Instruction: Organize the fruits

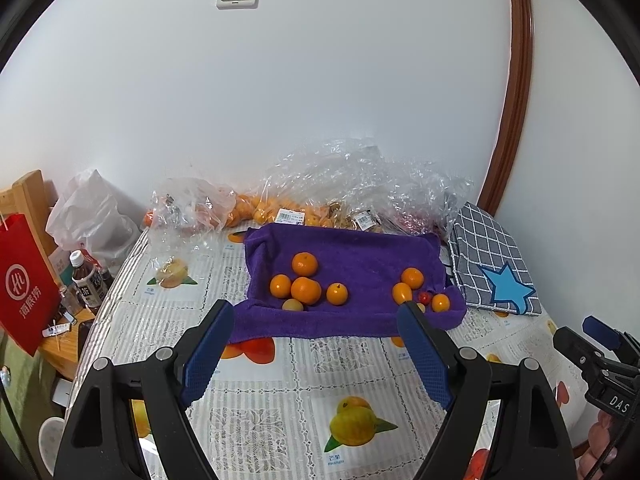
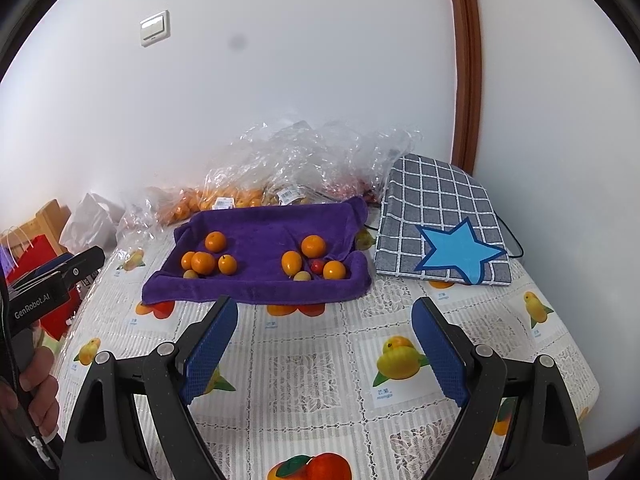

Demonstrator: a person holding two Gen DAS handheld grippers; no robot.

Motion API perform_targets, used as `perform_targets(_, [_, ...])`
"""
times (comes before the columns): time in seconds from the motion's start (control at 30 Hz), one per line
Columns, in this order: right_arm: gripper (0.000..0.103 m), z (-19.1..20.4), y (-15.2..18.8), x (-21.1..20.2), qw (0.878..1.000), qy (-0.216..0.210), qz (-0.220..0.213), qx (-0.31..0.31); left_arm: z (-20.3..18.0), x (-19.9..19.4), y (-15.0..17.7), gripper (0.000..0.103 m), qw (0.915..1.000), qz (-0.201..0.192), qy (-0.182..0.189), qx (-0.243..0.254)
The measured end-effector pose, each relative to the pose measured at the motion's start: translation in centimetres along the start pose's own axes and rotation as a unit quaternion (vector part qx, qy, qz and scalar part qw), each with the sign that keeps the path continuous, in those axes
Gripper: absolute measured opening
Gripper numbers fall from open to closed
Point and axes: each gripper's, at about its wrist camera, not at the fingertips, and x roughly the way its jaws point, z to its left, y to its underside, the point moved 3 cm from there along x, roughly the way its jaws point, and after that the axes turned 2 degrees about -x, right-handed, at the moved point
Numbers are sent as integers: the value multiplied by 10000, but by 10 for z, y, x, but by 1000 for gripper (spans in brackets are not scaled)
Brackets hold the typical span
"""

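A purple towel (image 1: 352, 256) (image 2: 260, 240) lies on the table with two clusters of fruit on it. The left cluster holds several oranges (image 1: 306, 290) (image 2: 203, 262) and a small yellow fruit (image 1: 292, 305). In the right cluster are three oranges (image 1: 412, 278) (image 2: 313, 246), a small red fruit (image 1: 424, 297) (image 2: 318, 266) and a small yellow fruit (image 2: 302, 276). My left gripper (image 1: 316, 312) hovers open before the towel's near edge, nothing between its fingers. My right gripper (image 2: 324, 310) is open too, near the same edge, holding nothing.
Clear plastic bags (image 1: 320, 196) with more oranges line the wall behind the towel. A checked cushion with a blue star (image 2: 444, 228) lies to the right. A red paper bag (image 1: 24, 280), bottles (image 1: 86, 284) and a white bag (image 1: 92, 216) crowd the left side. The tablecloth (image 2: 312, 372) has fruit prints.
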Motion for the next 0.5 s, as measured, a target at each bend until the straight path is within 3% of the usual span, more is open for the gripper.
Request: perform_targets(0.5, [88, 2, 0, 0, 10000, 0, 5, -4, 1, 0, -1, 83, 10000, 1, 12, 4])
